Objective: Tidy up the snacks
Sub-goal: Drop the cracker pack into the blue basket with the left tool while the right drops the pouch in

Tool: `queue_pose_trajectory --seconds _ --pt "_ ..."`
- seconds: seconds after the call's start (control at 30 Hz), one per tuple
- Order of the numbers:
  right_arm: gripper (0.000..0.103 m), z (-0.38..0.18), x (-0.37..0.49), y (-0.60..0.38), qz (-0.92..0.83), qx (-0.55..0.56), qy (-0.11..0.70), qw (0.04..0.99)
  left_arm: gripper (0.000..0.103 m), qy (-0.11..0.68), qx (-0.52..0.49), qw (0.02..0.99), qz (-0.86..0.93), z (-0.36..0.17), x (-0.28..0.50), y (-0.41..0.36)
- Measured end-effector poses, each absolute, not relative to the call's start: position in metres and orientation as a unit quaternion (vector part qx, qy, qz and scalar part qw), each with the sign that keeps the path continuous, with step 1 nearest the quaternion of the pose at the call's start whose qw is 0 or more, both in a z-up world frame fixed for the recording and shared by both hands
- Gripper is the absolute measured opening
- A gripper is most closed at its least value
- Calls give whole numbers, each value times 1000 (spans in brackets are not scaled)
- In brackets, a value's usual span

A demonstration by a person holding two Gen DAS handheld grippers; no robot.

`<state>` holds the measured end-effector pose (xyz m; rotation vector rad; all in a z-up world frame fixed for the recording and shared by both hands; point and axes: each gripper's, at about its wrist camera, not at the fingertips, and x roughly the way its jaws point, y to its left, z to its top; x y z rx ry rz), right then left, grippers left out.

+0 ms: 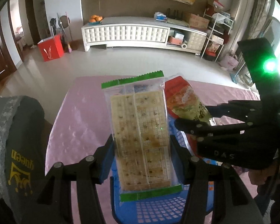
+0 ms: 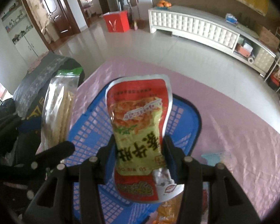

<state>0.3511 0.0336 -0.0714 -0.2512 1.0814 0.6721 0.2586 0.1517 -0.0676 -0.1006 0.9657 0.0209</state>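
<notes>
dark bag (image 1: 18, 158), near left: gold word "queen", seen upside down under a crown emblem
right gripper (image 1: 191, 126), on its black body: raised letters, seen upside down, reading roughly "SVO"
red-and-green snack pouch (image 2: 140, 130): large Chinese characters, seen upside down; a Latin line begins "SU NIU"
cracker pack (image 1: 141, 136): label print too small to read

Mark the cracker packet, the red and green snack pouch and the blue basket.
cracker packet (image 1: 141, 140), left wrist view, middle of its clear front.
red and green snack pouch (image 2: 140, 123), right wrist view, centre of its printed face.
blue basket (image 2: 91, 130), right wrist view, its slotted wall.
</notes>
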Motion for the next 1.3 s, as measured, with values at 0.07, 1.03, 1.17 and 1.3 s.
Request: queue_pose_trajectory --seconds 0.07,1.03,1.17,1.3 --pt "57 -73 354 33 307 -113 511 795 53 471 -47 881 15 -72 261 151" --pt "87 -77 362 -12 210 -112 525 817 53 517 -21 856 -8 -101 302 140" --pt "87 -83 364 -11 224 -100 527 814 59 524 -13 852 -4 -109 313 139" --pt "87 -83 362 -13 230 -96 523 815 69 513 -9 859 9 -106 314 141"
